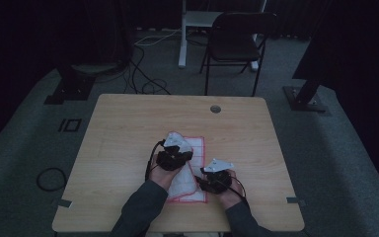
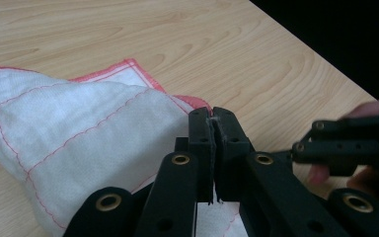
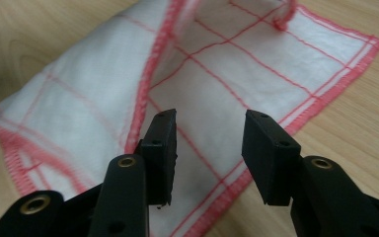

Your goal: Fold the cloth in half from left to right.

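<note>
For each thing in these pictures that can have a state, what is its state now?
cloth: partly folded on the table, one corner lifted.
left gripper: shut on the cloth, pinching its edge.
right gripper: open above the cloth, nothing pressed between its fingers.
chair: unfolded, standing beyond the table, nobody on it.

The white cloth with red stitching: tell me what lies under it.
The cloth lies on the wooden table, partly folded over itself, with a lifted fold pinched in the left gripper. Bare wood shows all round it; whatever is beneath the folded layers is covered.
</note>
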A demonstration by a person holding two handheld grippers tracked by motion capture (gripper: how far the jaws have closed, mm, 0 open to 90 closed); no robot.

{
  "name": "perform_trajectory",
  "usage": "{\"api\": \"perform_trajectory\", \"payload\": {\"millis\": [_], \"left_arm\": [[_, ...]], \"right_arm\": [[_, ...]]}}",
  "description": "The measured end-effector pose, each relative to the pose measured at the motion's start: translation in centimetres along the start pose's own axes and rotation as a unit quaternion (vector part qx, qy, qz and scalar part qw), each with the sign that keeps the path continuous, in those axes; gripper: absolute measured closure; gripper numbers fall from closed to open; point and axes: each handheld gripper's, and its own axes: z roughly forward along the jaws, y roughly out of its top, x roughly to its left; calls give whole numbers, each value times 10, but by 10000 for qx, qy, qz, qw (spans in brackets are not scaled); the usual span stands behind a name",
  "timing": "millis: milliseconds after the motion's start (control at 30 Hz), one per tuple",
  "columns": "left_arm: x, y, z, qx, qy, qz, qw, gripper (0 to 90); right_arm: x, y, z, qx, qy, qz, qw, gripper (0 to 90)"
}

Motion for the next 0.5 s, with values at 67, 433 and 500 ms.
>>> {"api": "perform_trajectory", "payload": {"millis": [67,433,500], "left_arm": [[-1,1,3,-8,-12,-35,10000,881],[-10,-2,23,101,-109,-63,9999,881],[-12,-3,28,143,-131,-48,9998,880]], "right_arm": [[3,-1,-4,-33,58,-53,10000,559],[7,-14,-28,-114,41,-19,9999,539],[7,-16,-29,-95,43,-23,9999,536]]}}
